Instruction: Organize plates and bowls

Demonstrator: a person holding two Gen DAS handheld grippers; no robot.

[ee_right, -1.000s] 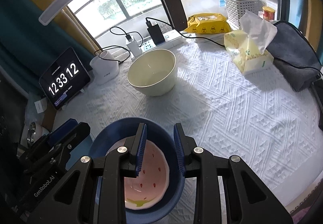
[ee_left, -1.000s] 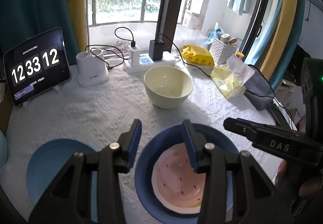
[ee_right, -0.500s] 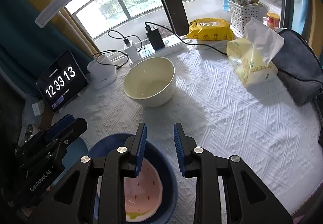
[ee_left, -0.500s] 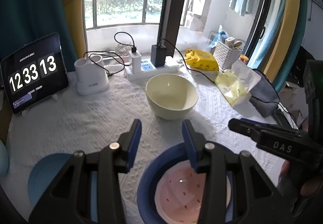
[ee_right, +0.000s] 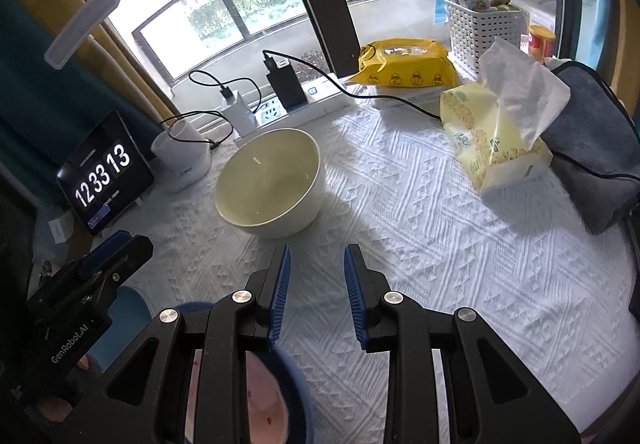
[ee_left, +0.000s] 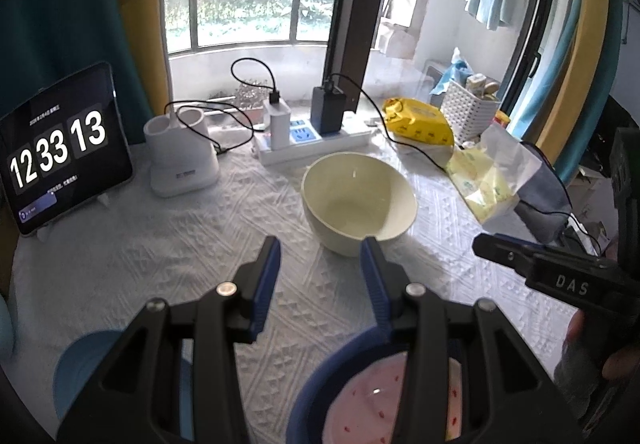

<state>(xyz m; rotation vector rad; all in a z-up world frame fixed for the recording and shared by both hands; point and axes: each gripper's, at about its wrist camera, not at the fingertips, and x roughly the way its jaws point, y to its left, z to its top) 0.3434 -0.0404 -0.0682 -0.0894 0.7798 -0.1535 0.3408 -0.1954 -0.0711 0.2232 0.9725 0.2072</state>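
Both tools hover with jaws apart, nothing between them: the left tool (ee_left: 320, 276) and the right tool (ee_right: 316, 280) both point at the empty cream bowl (ee_left: 358, 202) mid-desk. Under them sits a dark blue bowl (ee_left: 320, 380) holding a pink speckled plate (ee_left: 372, 400). Only the left view shows much of the light blue plate (ee_left: 80, 364). White textured cloth (ee_right: 440, 244) covers the desk; a clock tablet (ee_left: 60, 148) stands by the window.
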